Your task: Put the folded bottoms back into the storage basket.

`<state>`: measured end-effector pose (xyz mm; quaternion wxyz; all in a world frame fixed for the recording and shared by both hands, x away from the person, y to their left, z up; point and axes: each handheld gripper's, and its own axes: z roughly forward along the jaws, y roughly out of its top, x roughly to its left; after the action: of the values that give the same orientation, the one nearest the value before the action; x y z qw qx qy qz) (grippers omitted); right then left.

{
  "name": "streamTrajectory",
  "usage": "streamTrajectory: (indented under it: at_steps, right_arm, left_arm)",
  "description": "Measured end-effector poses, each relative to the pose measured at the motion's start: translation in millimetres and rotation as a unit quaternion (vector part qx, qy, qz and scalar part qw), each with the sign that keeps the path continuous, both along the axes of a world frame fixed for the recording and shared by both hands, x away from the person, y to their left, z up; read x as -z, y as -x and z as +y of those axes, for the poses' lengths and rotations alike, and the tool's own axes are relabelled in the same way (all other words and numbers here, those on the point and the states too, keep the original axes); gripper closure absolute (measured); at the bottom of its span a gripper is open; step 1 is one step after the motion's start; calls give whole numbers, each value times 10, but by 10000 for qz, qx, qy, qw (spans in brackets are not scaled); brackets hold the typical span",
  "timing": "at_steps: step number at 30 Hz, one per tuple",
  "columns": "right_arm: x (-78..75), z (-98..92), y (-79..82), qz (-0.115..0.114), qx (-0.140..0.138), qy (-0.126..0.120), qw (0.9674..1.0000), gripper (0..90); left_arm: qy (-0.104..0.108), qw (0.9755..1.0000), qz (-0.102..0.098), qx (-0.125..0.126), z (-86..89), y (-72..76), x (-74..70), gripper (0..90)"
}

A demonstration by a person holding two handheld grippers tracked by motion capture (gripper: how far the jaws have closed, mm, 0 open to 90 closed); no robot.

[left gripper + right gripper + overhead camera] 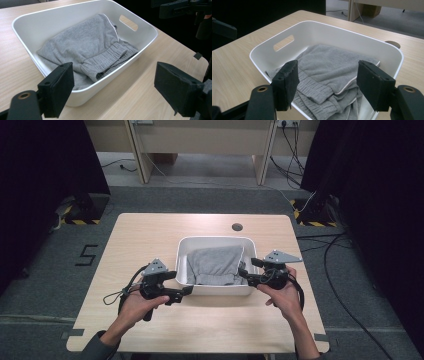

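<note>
Hands level, each hand-held gripper flanking basin.

Beneath the left hand-held gripper and the right hand-held gripper lies a pale wooden counter; beyond both, near its far edge, sits a round cable hole; farther off stands a light wooden bench with cables trailing to the floor; black curtains hang to either side; left of the left one, a "5" marks the grey floor; yellow-black tape lies beyond it.
</note>
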<state>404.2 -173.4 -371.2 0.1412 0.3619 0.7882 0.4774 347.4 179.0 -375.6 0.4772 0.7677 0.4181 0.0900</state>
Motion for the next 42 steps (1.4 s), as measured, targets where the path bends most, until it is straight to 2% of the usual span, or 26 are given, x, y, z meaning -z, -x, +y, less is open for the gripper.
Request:
streamTrajectory:
  at_steps: [6,20,25,28,33,36,39,40,42]
  right_arm:
    - [39,-20,91,-12,42,-79,10000,320]
    - [129,-124,284,-103,170,56,9998,315]
    - [183,-154,380,-188,245,-64,9995,316]
    - [235,-147,415,-160,234,43,9996,316]
    - [325,-192,478,-57,301,26,9995,316]
    - [354,-229,511,-48,335,6,9994,315]
    - [384,-243,540,-16,339,-1,9994,315]
    - [411,-254,562,56,353,-5,9994,315]
    - [421,-262,562,26,347,4,9994,312]
  left_arm:
    - [-45,10000,5,-11,40,37,32,161]
    - [-11,9999,-51,-130,157,144,119,161]
    - [6,9998,-67,-177,192,184,175,161]
    - [67,9997,-84,-209,214,220,215,161]
    - [124,9996,-96,-242,249,274,277,161]
    - [19,9997,-88,-227,248,291,310,161]
    - [-2,9997,-91,-224,243,303,337,161]
    - [-21,9997,-79,-214,243,309,351,161]
    - [-43,9998,-79,-172,243,319,380,161]
